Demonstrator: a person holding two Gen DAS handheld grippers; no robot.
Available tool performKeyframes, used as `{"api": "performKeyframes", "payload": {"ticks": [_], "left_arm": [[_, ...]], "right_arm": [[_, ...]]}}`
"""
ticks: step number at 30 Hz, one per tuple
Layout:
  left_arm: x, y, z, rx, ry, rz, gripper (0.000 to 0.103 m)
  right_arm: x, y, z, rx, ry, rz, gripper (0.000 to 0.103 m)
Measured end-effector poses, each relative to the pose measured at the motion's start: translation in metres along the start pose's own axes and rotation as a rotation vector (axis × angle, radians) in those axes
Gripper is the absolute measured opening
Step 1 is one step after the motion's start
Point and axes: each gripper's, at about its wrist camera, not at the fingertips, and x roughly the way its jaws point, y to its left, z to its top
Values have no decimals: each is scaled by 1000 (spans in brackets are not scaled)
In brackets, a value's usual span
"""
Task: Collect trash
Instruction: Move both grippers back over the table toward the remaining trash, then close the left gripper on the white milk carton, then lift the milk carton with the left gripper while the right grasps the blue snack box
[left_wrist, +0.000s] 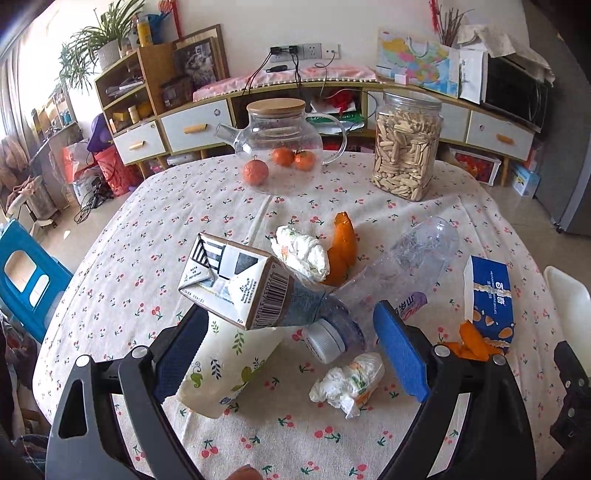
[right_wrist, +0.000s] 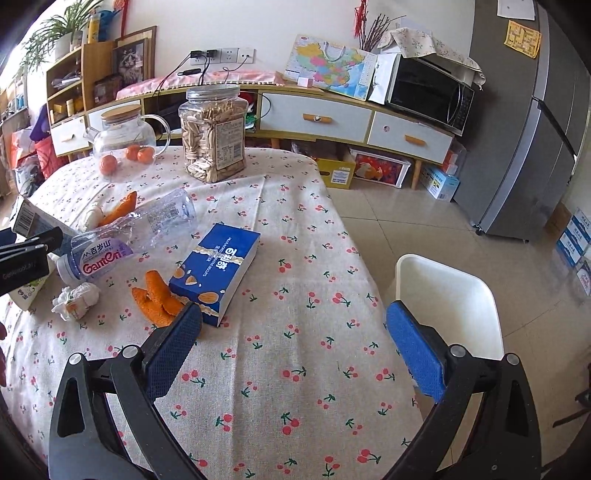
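My left gripper (left_wrist: 291, 332) is open above a paper cup (left_wrist: 225, 369) with a leaf print. A milk carton (left_wrist: 236, 280) lies tilted just ahead of its left finger, over a clear plastic bottle (left_wrist: 388, 273). Crumpled tissues (left_wrist: 347, 384) (left_wrist: 303, 254), orange peel (left_wrist: 341, 247) (left_wrist: 469, 343) and a blue biscuit box (left_wrist: 487, 306) lie around. My right gripper (right_wrist: 295, 339) is open and empty over the tablecloth, with the biscuit box (right_wrist: 218, 269) and peel (right_wrist: 155, 299) just ahead of its left finger. The bottle (right_wrist: 122, 240) and a tissue (right_wrist: 75, 301) lie further left.
A white bin (right_wrist: 447, 295) stands on the floor at the table's right edge. At the back of the table are a glass teapot (left_wrist: 280, 133), tangerines (left_wrist: 255, 171) and a jar of seeds (left_wrist: 406, 147). A blue stool (left_wrist: 26, 273) stands left of the table.
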Motion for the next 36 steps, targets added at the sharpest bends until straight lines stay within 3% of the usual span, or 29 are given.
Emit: {"api": "performKeyframes", "payload": {"ticks": [10, 11, 13, 15, 31, 36], "left_arm": [[35, -8, 26, -12, 16, 30, 90], [37, -8, 27, -16, 14, 23, 85], [41, -10, 29, -4, 33, -5, 46], [42, -12, 28, 8, 44, -27, 34], [-2, -12, 26, 80, -63, -116, 32], [-22, -11, 27, 102, -105, -159, 32]], "right_arm": [[9, 1, -2, -11, 23, -2, 96], [9, 1, -2, -11, 23, -2, 96], [10, 0, -2, -8, 24, -6, 96], [11, -3, -1, 1, 28, -8, 96], [16, -14, 9, 86, 34, 8, 96], [23, -13, 17, 127, 62, 71, 96]]}}
